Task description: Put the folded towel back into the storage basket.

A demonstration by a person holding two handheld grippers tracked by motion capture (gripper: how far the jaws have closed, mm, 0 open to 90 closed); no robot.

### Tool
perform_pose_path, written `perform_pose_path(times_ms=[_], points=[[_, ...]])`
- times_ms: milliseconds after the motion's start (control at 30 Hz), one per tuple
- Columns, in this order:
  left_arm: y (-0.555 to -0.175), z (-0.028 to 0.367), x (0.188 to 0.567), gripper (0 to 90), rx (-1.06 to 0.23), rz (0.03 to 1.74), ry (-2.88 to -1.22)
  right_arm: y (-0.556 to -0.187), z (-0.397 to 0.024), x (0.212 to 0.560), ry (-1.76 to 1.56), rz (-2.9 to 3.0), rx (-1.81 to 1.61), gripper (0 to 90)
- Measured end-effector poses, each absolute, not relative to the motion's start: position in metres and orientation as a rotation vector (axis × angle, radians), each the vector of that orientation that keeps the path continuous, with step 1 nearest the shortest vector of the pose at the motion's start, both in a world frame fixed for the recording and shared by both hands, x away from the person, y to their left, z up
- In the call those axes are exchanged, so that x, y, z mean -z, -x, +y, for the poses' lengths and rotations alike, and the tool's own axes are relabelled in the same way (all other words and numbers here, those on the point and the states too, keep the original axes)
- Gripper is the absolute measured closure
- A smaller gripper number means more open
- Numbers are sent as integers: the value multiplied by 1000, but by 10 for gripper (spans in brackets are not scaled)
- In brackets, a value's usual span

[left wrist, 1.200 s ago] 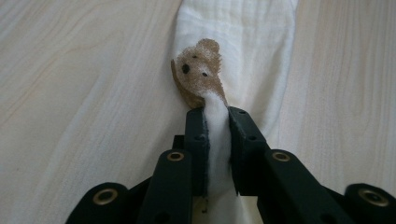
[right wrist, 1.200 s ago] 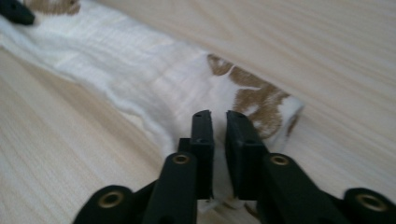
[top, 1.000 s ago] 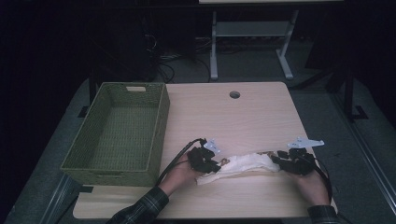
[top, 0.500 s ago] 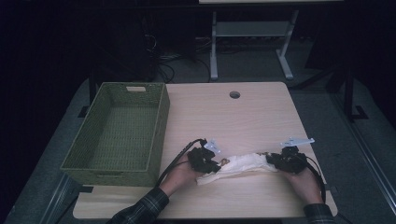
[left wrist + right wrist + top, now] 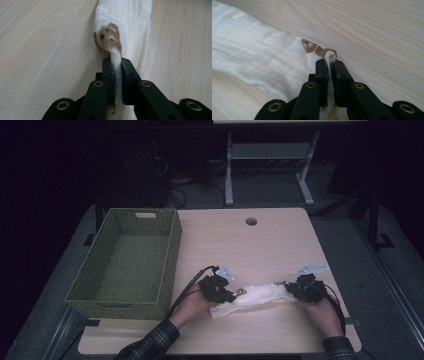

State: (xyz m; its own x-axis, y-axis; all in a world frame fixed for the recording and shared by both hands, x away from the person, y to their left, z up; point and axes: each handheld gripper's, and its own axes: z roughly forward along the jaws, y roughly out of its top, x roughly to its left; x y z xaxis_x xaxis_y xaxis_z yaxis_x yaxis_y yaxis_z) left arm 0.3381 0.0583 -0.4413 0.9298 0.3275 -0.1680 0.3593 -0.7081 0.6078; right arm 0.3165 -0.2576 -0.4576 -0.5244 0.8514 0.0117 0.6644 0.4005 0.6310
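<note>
Left gripper clamps one end of the white cloth; right gripper, jaws just closing, clamps the other end on the table.

We are seeing the high view dim and grainy, its surroundings sinking into black, while both gripper views are glowing bright, evenly lit and softly focused.

No readable text

You see no words, labels, brands or numbers anywhere; the only mark is a small brown bear face with three dark dots on the white cloth, and it carries no lettering.
</note>
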Motion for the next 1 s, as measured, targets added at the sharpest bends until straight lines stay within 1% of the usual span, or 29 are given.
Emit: perform_pose_path(times_ms=[67,433,767,1000], points=[[-338,60,438,831,74,499,-2394,-319,-257,455,-1317,2348,-834,837],[-340,75,414,833,53,532,-2344,-333,-245,434,-1271,2357,-825,837],[-339,94,382,832,3,557,-2306,-348,-231,404,-1200,2343,-900,835],[-340,115,351,832,-77,567,-2282,-360,-209,382,-1135,2339,-943,834]])
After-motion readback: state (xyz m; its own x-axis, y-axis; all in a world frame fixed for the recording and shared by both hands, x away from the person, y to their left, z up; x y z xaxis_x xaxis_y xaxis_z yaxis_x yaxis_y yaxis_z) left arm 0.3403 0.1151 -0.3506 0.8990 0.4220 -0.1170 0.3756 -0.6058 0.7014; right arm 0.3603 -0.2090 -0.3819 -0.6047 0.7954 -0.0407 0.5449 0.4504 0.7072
